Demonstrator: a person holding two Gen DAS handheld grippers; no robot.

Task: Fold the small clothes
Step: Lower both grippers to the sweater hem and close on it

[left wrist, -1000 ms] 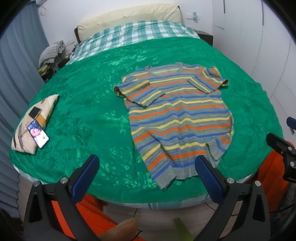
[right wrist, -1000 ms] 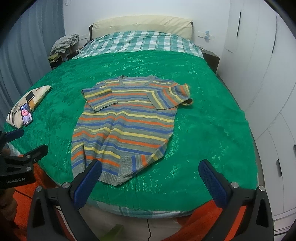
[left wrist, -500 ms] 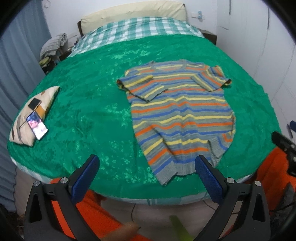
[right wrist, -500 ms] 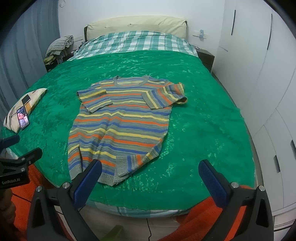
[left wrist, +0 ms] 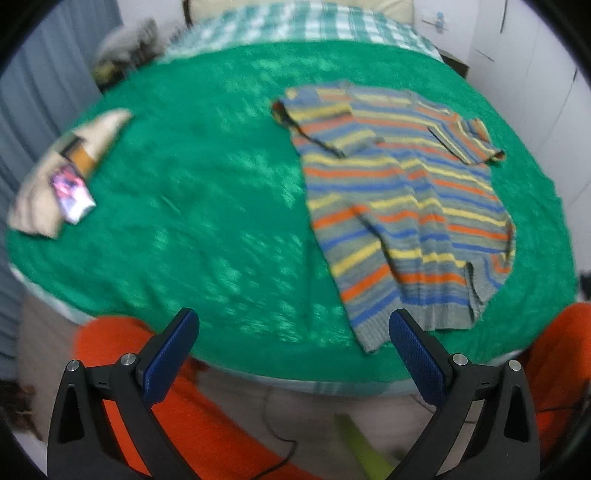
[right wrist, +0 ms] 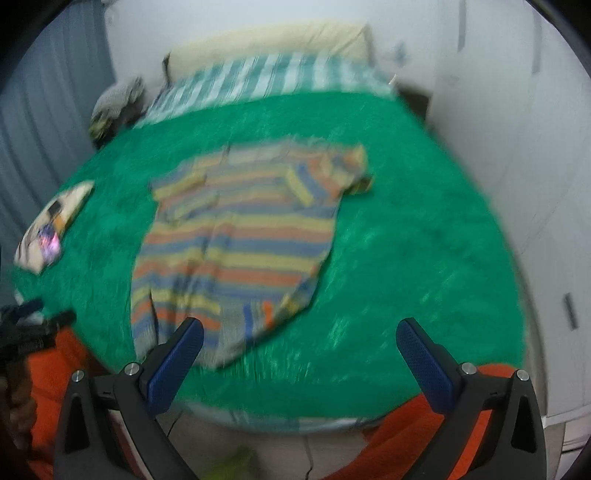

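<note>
Green bedspread (left wrist: 192,206) covers a bed whose far end shows a checked sheet (left wrist: 295,22) and a cream headboard (right wrist: 273,40). On the spread, toward its near right part, a striped sweater (left wrist: 399,206) lies flat with both sleeves folded inward and its hem near the near edge. By the left edge, a small cushion (left wrist: 40,195) carries a phone (left wrist: 72,194). Both views are blurred. The left gripper (left wrist: 293,354) and right gripper (right wrist: 299,358) hang before the near edge with jaws spread wide, empty, clear of the sweater.
</note>
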